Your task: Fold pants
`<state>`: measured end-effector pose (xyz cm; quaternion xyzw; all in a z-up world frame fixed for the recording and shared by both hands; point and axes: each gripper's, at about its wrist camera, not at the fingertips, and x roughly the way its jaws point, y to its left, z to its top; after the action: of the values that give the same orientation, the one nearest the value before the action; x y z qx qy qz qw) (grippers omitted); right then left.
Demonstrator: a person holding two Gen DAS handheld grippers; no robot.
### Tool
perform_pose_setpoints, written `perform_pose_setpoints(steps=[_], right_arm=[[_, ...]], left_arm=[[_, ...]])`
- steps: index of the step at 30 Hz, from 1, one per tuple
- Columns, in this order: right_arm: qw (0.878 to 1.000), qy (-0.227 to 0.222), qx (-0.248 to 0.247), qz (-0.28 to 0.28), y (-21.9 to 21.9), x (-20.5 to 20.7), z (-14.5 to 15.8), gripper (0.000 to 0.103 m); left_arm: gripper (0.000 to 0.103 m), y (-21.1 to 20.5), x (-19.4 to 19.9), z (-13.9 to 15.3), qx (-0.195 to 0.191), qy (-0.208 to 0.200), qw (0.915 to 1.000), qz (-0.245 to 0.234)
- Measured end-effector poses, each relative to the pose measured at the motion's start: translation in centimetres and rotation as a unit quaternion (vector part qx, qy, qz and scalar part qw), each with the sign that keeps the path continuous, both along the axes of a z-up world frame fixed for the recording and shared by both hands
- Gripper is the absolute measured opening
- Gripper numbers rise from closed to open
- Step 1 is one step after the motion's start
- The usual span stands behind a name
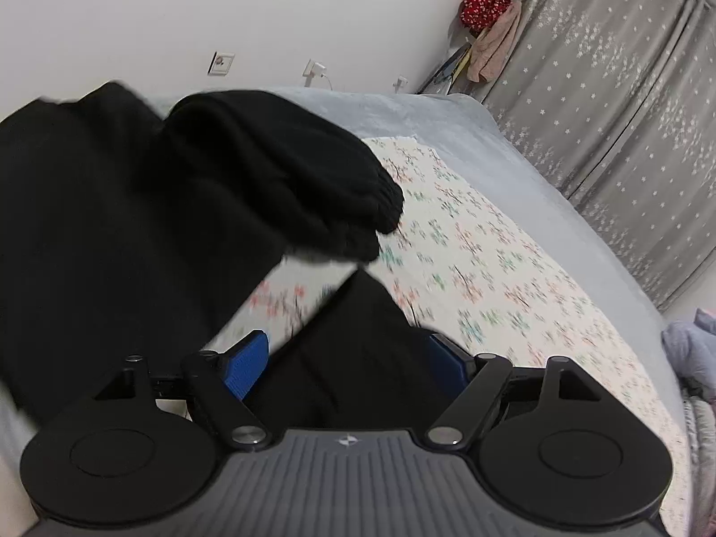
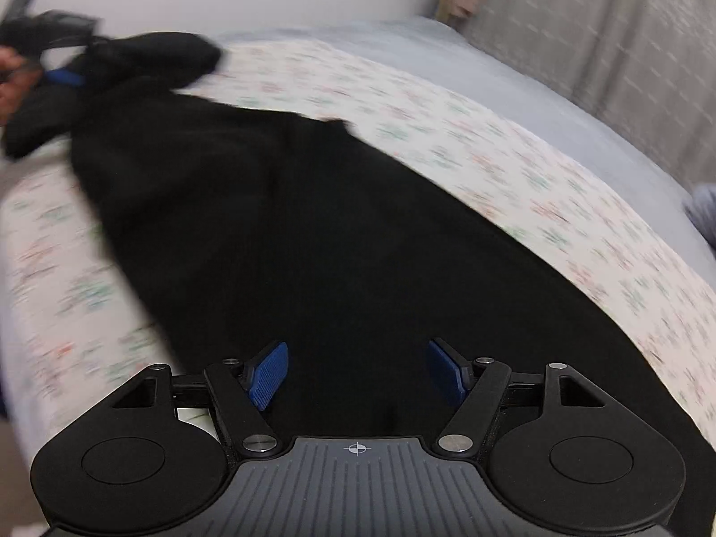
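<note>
The black pants (image 1: 134, 206) hang lifted over a floral sheet (image 1: 492, 268) on the bed. My left gripper (image 1: 344, 367) has black fabric bunched between its blue pads (image 1: 246, 364), with the ribbed cuffs (image 1: 376, 210) dangling ahead. In the right wrist view the pants (image 2: 313, 232) stretch from my right gripper (image 2: 358, 373) to the left gripper (image 2: 62, 76) at far left, which is clamped on the leg end. The right gripper's pads (image 2: 268, 373) stand wide apart with fabric between them; the image is motion-blurred.
The bed has a grey-blue cover (image 1: 447, 116) under the floral sheet. Grey star-patterned curtains (image 1: 604, 112) hang at right. Red and pink clothes (image 1: 487, 22) hang in the corner. Wall sockets (image 1: 221, 63) sit on the white wall.
</note>
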<state>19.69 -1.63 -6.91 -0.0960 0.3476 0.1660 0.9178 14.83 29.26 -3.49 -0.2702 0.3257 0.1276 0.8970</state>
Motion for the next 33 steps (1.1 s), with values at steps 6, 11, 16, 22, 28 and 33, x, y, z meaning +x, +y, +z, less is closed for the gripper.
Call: perform_pose_setpoints(steps=[6, 11, 16, 22, 28, 33], right_arm=[[0.989, -0.065, -0.057, 0.119, 9.1, -2.5, -1.2, 0.061], [0.976, -0.102, -0.12, 0.147, 14.1, -2.3, -2.6, 0.031], [0.988, -0.079, -0.09, 0.101, 13.7, -0.5, -3.0, 0.002], [0.993, -0.084, -0.026, 0.076, 11.3, -1.1, -2.2, 0.002], [0.992, -0.075, -0.058, 0.082, 13.1, -0.9, -4.2, 0.01], [0.995, -0.037, 0.028, 0.091, 10.8, -0.9, -2.8, 0.031]], left_arm=[[0.084, -2.0, -3.1, -2.8, -0.025, 0.036, 0.999, -0.007], [0.083, -1.4, -1.2, -7.1, -0.049, 0.061, 0.9968, 0.018], [0.023, 0.2, 0.3, -7.2, -0.069, 0.026, 0.9966, 0.036], [0.018, -0.2, -0.2, -5.4, -0.045, -0.026, 0.9977, 0.044], [0.018, -0.4, -0.4, -5.3, -0.016, -0.015, 0.9978, 0.062], [0.019, -1.2, -0.5, -4.3, 0.048, -0.021, 0.9971, 0.054]])
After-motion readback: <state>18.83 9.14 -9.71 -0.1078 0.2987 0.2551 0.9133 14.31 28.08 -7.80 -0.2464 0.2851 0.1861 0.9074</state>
